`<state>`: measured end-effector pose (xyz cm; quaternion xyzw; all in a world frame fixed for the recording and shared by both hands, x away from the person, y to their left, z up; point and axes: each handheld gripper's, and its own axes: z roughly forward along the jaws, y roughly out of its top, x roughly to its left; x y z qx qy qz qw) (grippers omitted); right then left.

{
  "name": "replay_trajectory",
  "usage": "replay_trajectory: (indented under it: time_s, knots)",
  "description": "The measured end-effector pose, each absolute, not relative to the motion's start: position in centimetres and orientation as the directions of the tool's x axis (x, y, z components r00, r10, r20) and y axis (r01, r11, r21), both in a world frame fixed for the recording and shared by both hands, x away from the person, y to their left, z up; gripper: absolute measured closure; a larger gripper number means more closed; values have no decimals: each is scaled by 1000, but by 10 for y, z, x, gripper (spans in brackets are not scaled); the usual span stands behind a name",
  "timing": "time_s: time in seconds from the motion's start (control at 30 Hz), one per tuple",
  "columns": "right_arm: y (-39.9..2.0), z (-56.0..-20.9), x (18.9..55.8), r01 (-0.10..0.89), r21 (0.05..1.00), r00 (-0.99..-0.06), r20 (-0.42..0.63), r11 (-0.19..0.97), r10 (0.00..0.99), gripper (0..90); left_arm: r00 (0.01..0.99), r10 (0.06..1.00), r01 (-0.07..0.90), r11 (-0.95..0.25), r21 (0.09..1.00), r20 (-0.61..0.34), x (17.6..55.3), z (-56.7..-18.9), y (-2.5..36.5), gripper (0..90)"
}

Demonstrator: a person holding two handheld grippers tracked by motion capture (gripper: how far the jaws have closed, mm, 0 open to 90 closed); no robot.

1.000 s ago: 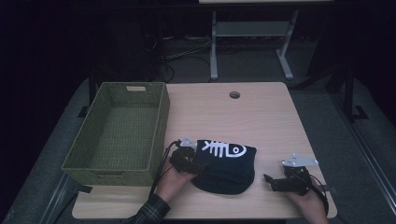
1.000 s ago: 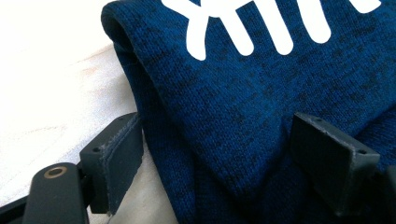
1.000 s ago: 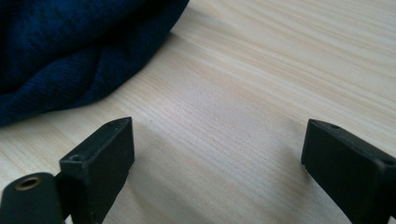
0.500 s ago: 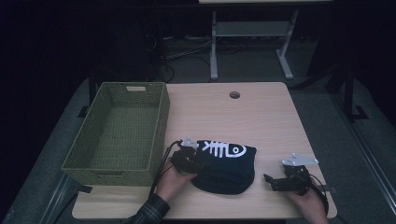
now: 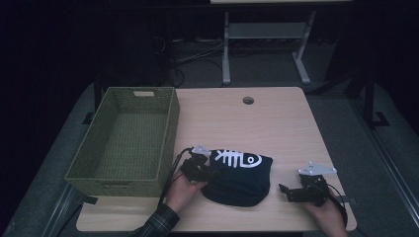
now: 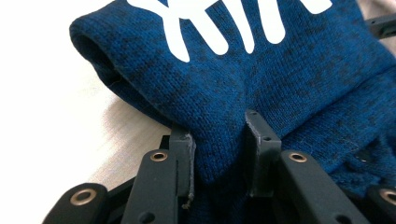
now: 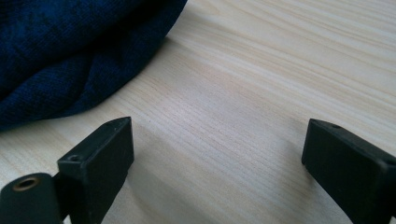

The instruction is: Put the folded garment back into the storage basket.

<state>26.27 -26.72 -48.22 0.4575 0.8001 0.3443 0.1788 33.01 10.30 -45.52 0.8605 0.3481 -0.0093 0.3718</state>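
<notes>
Left gripper (image 5: 210,174) pinching the left edge of the dark blue sweater (image 5: 242,180); right gripper (image 5: 282,189) idle, jaws wide.

Sweater: navy knit, folded into a rounded bundle, white fish-skeleton print on the far top side. It sits on the near half of the wooden table (image 5: 276,128), between the two grippers. Left jaws have just been closing; a fold of the knit is bunched between the pads (image 6: 180,149), cloth pressed from both sides. Right gripper sits just off the sweater's right edge, not touching it, jaws gaping over bare tabletop, nothing in them. Further out, left of the sweater, the green woven basket (image 5: 170,128) stands close by the left gripper.
</notes>
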Motion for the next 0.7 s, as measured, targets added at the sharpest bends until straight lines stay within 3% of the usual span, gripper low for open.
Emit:
replay_trajectory:
  time_s: [0.7]
  knots:
    - [-267, -482, 263, 609, 714, -518, 29, 345, 855, 89, 800, 557, 543, -509, 668, -225, 325, -394, 102, 701]
